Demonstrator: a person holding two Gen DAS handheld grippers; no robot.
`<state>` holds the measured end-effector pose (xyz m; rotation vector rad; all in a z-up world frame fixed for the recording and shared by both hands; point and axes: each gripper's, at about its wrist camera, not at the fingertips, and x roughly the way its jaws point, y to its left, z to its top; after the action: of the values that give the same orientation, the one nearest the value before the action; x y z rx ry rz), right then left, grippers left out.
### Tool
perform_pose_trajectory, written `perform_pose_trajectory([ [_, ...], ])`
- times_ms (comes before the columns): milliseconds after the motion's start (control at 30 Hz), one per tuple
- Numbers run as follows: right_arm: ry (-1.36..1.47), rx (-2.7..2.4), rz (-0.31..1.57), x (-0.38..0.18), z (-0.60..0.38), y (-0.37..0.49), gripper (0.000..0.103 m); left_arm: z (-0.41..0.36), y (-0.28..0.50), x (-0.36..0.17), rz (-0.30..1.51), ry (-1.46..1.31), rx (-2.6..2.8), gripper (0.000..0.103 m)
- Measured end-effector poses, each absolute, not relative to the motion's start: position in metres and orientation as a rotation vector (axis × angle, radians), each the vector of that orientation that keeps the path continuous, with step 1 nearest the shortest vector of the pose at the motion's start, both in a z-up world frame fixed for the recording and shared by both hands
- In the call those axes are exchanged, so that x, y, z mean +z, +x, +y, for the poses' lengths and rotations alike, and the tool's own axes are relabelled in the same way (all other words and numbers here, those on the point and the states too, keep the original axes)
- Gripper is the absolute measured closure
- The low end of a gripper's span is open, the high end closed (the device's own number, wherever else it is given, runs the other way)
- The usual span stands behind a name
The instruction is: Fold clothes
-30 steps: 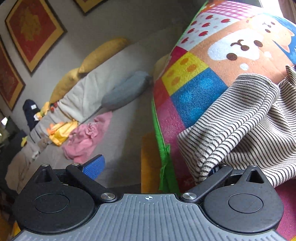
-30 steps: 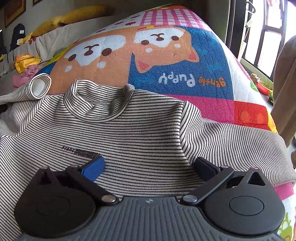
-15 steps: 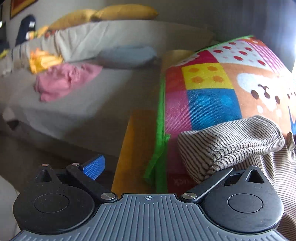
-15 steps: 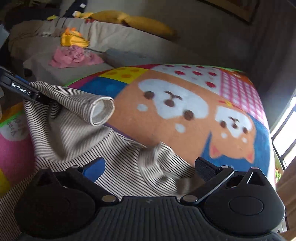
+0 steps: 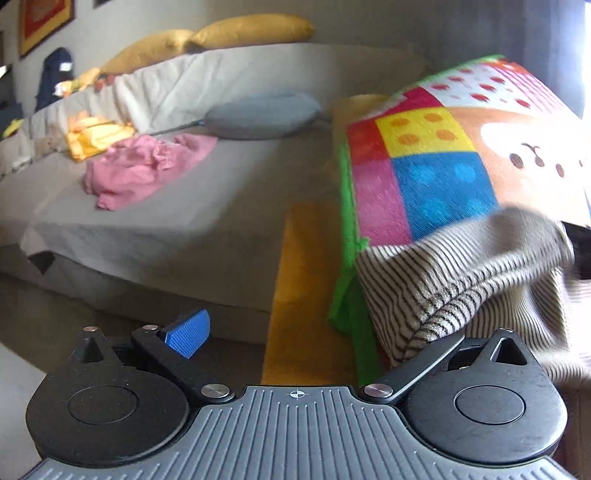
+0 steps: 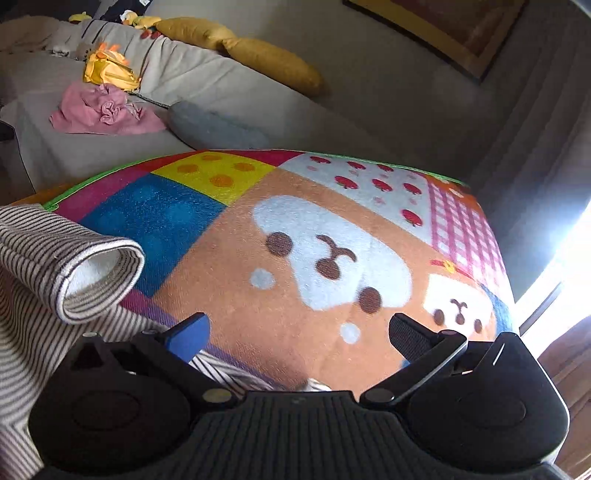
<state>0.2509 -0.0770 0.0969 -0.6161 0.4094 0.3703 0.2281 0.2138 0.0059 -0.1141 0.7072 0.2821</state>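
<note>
A black-and-white striped shirt [image 6: 26,332] lies on a colourful puppy-print blanket [image 6: 332,229]. Its sleeve [image 5: 461,280] is raised and drapes over the right finger of my left gripper [image 5: 306,332]. That finger is hidden under the cloth, and the blue left finger [image 5: 188,330] stands far from it, so the gripper is open. In the right wrist view the sleeve cuff [image 6: 96,273] curls open at the left. My right gripper [image 6: 299,334] hovers open over the blanket, with the shirt's edge [image 6: 218,369] under its blue finger.
A grey sofa [image 5: 184,206] carries a pink garment [image 5: 140,166], a yellow garment [image 5: 96,133], a grey cushion [image 5: 262,114] and yellow pillows [image 5: 251,29]. A yellow strip [image 5: 303,280] runs between sofa and blanket. A bright window [image 6: 569,258] is at the right.
My right gripper has swung off the shirt's chest and now looks over the bare blanket. The left gripper has levelled out, with the sleeve still draped over its right finger and lifted higher.
</note>
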Motion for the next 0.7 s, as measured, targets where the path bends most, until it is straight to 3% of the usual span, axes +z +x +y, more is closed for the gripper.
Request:
perform_pose_trajectory([
  [133,-0.604,0.318,0.472,0.102,-0.132,0.247,0.0,0.221,0.227,0.011,0.722,-0.235,0.237,0.0],
  [333,-0.644,0.212,0.65,0.064,-0.196,0.276,0.0,0.177,0.201,0.041,0.693,-0.022,0.095,0.0],
  [700,-0.433,0.197,0.586,0.067,-0.222,0.273,0.0,0.09,0.143,0.066,0.691,0.115,-0.135,0.0],
])
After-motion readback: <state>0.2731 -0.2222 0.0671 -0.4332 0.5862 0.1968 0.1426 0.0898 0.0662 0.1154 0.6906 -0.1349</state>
